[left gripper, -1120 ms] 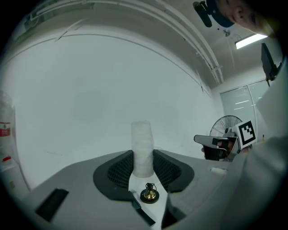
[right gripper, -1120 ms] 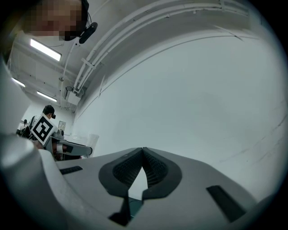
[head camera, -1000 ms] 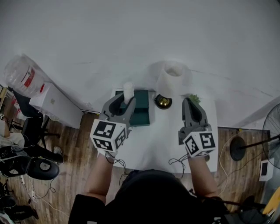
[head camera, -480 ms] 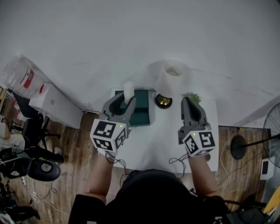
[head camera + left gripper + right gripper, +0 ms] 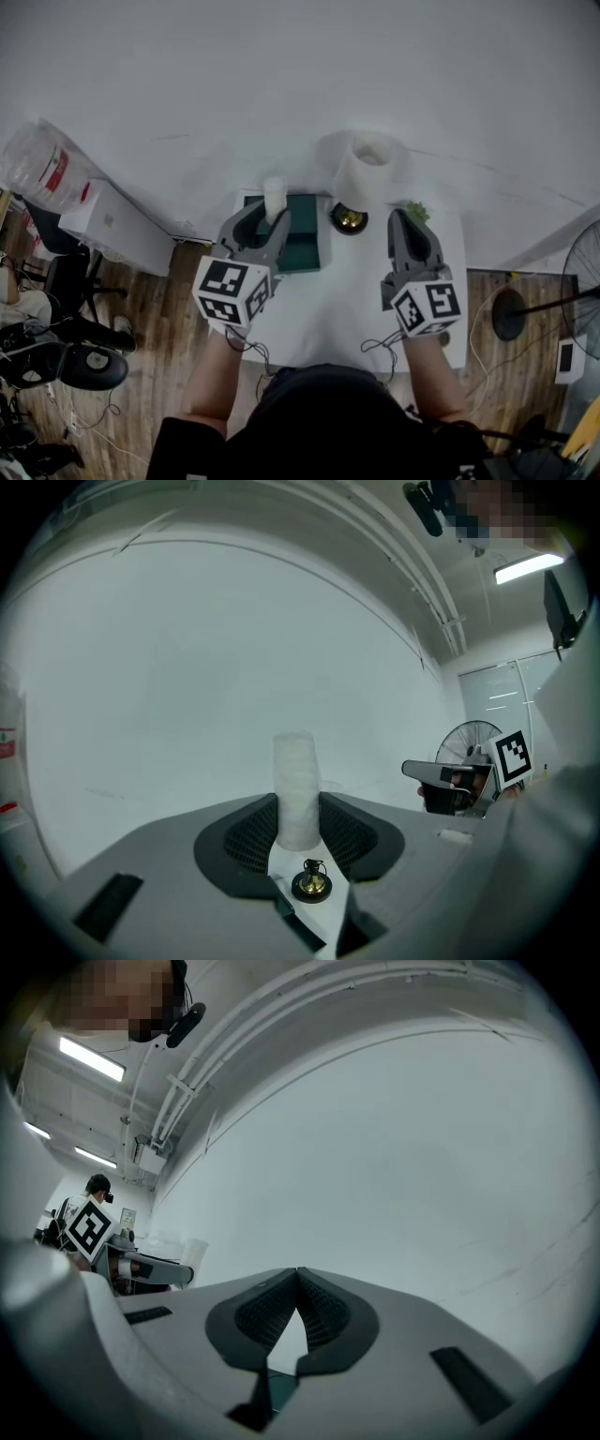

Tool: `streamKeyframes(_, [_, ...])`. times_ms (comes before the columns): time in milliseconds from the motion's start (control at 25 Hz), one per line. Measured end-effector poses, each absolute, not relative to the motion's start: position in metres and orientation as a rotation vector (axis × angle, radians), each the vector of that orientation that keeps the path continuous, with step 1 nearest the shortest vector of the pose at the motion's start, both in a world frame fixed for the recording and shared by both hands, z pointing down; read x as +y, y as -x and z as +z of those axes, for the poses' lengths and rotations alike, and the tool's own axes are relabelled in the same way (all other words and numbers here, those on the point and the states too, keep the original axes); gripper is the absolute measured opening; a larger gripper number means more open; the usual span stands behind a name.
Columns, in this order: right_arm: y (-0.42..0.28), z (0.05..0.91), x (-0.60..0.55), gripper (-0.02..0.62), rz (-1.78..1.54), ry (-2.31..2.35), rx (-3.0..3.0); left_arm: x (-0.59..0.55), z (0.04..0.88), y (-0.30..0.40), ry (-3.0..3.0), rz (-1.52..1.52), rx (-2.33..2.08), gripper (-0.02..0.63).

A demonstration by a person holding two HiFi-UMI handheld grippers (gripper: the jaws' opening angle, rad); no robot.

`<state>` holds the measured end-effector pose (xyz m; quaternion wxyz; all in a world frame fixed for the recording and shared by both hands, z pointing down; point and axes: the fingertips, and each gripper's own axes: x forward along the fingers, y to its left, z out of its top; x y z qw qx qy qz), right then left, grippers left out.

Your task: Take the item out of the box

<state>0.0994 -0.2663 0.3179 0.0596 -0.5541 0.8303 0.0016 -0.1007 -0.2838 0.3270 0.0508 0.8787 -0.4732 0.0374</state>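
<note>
Worktop unchanged: left hand-held gripper keeps pinching the white item above the box (apparently out), right hand-held gripper pressed together, empty

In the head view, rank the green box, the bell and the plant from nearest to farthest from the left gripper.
1. The green box, right beside the left gripper, on its right.
2. The bell, further right, past the box.
3. The plant, farthest right.

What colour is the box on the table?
Dark teal green; the box shows best in the head view.
</note>
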Motion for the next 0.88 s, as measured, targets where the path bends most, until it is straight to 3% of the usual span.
streamKeyframes(880, [-0.0897, 0.3231, -0.2651, 0.005, 0.016, 1.719, 2.496, -0.2881, 0.3361, 0.1076, -2.689, 0.116, -1.388, 0.133])
